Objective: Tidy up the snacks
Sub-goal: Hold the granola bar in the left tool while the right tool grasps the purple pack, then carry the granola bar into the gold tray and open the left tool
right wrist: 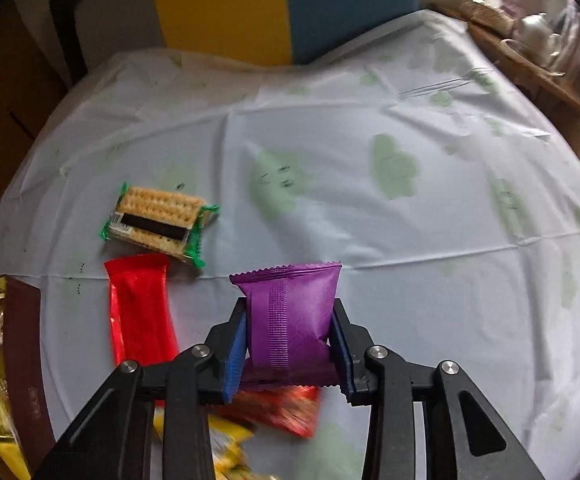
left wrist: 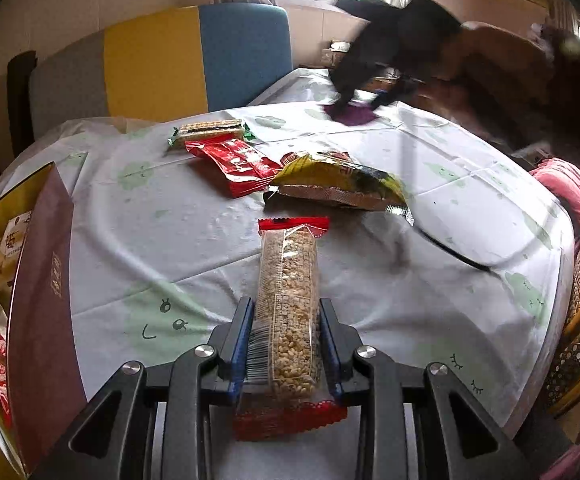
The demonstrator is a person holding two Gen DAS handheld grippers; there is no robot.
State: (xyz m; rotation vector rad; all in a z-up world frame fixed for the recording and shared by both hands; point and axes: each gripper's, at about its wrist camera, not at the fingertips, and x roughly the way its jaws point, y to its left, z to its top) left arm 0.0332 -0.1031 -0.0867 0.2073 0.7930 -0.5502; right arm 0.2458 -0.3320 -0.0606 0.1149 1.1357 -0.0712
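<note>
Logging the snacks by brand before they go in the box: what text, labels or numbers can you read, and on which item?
None can be read for certain.
Puffed-rice bar in the left hand-held gripper: barcode, digits too small.
Maroon box wall: embossed characters, blurred.
Packets in the box: dark characters, illegible.
Red packet: white print, blurred.
Yellow bag: blurred.
Purple packet in the right hand-held gripper: no print visible.

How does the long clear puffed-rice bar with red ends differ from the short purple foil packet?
The long clear puffed-rice bar shows its grains; the short purple foil packet is opaque. The bar is long and narrow, the packet short and wide. The left gripper holds the bar, the right gripper the packet. Both are sealed snacks.
</note>
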